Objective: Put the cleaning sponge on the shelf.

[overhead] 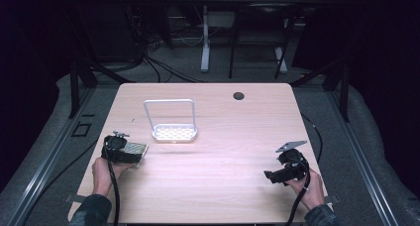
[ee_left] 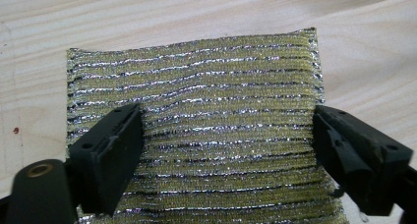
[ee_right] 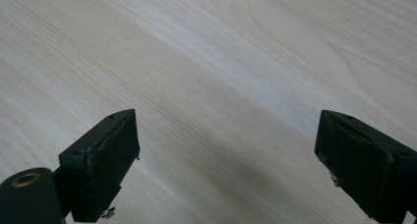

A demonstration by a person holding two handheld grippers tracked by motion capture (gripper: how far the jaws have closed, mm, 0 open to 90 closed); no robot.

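Note:
A yellow-and-silver striped scouring sponge [ee_left: 206,135] lies flat on the wooden table [overhead: 218,186], near its left edge [overhead: 135,148]. My left gripper [ee_left: 228,150] is open and set over it. One jaw stands over the sponge's left part and the other at its right edge, and I cannot tell whether they touch it. In the high view the left gripper [overhead: 130,156] points right. Over bare wood at the table's right front, my right gripper [ee_right: 226,155] is open with nothing between its jaws; in the high view it [overhead: 271,176] points left.
A white perforated tray with a tall wire loop handle [overhead: 173,133] stands just right of and behind the sponge. A dark round hole [overhead: 238,95] sits near the table's far edge. Table legs and cables stand on the floor beyond.

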